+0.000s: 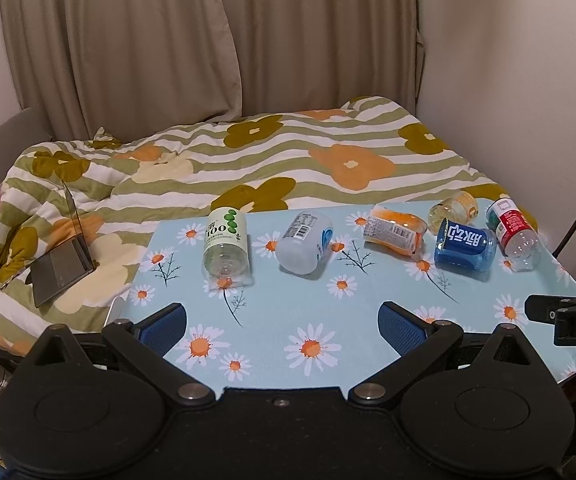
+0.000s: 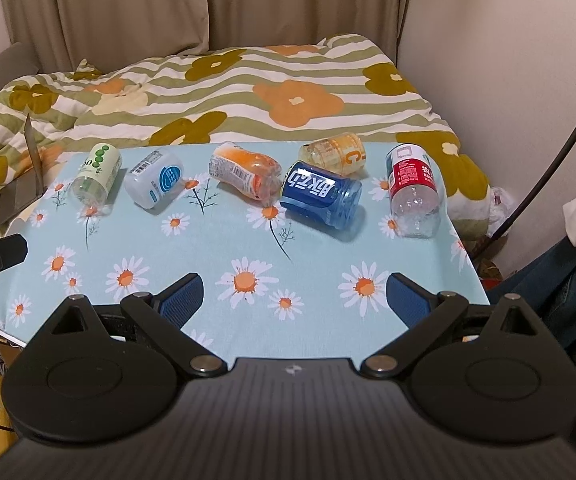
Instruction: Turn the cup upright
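Several cut-bottle cups lie on their sides along the far part of the daisy-print table: a green-label cup, a white cup, an orange cup, a blue cup, a yellow cup and a red-label cup. My left gripper and my right gripper are both open and empty, hovering over the table's near part, well short of the cups.
A bed with a striped flower quilt lies behind the table. An open laptop sits on the quilt at the left. Curtains and a wall stand behind. A dark cable hangs at the right.
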`<state>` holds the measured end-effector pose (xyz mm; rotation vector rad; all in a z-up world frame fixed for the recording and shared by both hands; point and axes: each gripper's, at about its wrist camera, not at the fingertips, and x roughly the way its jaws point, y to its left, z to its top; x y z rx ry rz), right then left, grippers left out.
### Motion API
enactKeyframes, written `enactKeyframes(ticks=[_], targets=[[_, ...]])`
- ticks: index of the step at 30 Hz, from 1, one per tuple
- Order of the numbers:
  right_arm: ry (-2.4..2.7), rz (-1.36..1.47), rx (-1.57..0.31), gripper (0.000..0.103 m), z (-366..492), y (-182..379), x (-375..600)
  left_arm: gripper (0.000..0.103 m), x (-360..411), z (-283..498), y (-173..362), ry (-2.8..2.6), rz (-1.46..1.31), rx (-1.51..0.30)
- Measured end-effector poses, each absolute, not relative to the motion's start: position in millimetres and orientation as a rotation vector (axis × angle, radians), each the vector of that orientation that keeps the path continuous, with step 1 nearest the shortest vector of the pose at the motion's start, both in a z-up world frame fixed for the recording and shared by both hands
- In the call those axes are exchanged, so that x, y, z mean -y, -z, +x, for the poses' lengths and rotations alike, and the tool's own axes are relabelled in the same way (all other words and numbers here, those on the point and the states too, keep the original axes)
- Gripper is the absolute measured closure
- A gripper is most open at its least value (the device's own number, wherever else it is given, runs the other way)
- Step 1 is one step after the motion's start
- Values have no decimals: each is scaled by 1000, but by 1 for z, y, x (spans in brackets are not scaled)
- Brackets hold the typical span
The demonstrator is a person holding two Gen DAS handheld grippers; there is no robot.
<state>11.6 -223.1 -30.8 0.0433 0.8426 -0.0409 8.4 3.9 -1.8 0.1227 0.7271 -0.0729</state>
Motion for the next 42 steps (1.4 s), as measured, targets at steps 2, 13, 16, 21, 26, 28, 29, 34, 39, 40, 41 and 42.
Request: enactKeyframes(ticks=[2,13,16,21,26,28,29,34,39,40,41,42], targets=[[41,43,-843,0,12,31,223,0,-4,8,2,72,123,-727],[41,42,-843,0,12,31,222,0,-4,9,2,70,126,-726],[42,42,-844,0,12,31,222,0,-5,10,2,68,126,-726],[42,42,-844,0,12,31,221,0,-5,10,2,67,126,-726],[37,38,-846,0,12,32,220,0,-6,10,2,69,126,-726],[35,33,-847,0,14,32,218,0,-6,10,2,69,129,-725],[33,32,-847,0,14,31,217,0,-6,10,2,68,131,-725],[32,32,-847,0,13,30,217,0,-6,10,2,66,129,-727],[31,32,-847,0,14,30,217,0,-5,10,1,62,129,-728],[30,32,-847,0,13,30,217,0,-4,10,1,61,129,-729],[30,33,-846,0,13,30,217,0,-4,10,1,60,130,-729],[30,33,-847,0,14,30,217,0,-5,10,1,61,129,-729]])
